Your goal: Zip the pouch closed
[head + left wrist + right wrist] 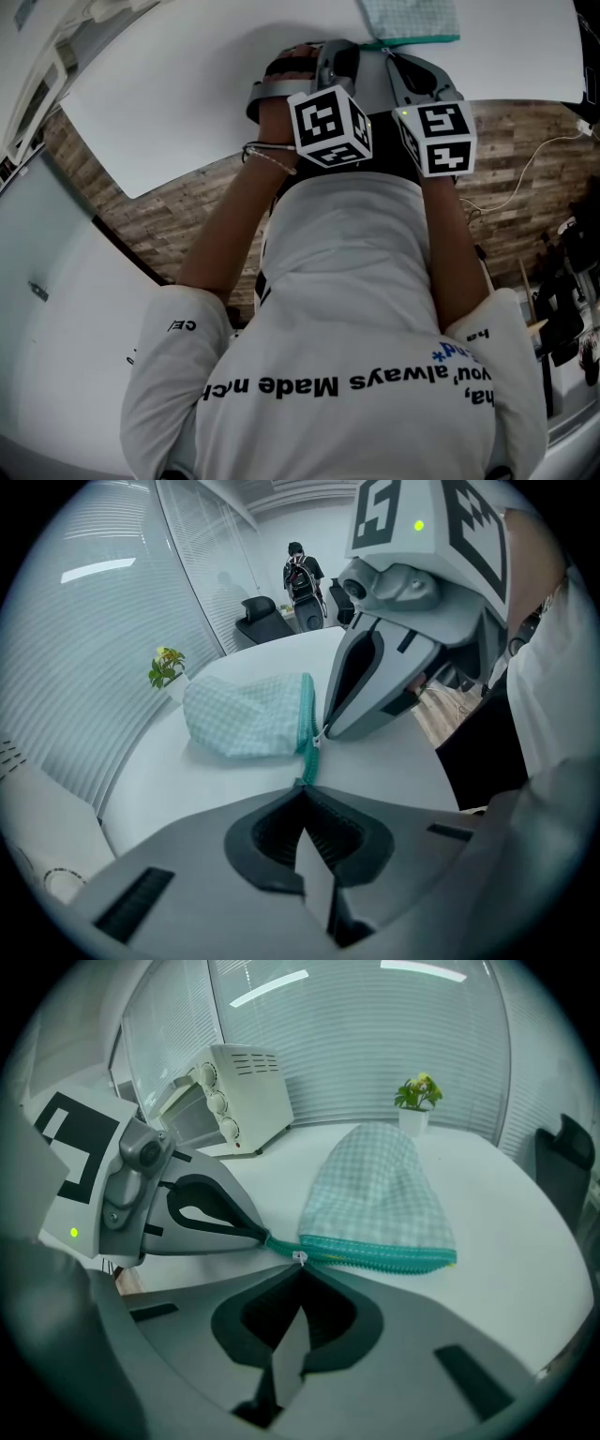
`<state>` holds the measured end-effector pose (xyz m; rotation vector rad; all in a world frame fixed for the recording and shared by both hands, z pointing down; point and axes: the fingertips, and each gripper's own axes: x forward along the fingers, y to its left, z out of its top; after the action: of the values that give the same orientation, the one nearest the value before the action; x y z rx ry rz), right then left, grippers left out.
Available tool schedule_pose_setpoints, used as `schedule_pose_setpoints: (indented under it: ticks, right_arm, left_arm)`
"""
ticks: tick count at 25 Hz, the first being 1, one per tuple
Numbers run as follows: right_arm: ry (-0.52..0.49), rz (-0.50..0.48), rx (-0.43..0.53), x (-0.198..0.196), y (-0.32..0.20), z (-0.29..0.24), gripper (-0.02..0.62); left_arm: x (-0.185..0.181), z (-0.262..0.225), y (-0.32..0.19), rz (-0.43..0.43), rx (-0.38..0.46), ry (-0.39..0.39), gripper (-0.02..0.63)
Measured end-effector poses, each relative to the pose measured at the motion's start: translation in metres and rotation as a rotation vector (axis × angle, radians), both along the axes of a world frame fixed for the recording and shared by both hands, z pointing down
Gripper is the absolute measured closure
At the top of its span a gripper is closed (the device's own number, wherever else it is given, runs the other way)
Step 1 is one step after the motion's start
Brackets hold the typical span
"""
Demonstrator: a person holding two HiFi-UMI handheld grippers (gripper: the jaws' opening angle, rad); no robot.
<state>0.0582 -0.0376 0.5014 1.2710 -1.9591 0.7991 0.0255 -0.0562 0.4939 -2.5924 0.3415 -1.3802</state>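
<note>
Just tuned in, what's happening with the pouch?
A person works two grippers on a checked pouch lying on the white table. The left gripper is shut on the zip's teal tail; the right gripper pinches the pull beside it. Whether the zip is closed yet is unclear.
</note>
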Motion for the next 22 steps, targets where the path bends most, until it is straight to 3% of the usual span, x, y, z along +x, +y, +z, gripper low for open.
schedule_pose_setpoints:
  ticks: [22]
  right_arm:
    - [0.018,0.036,0.009,0.017,0.002,0.000,0.588]
  left_arm:
    - [0.000,0.000,0.000,-0.009,0.003,-0.012,0.588]
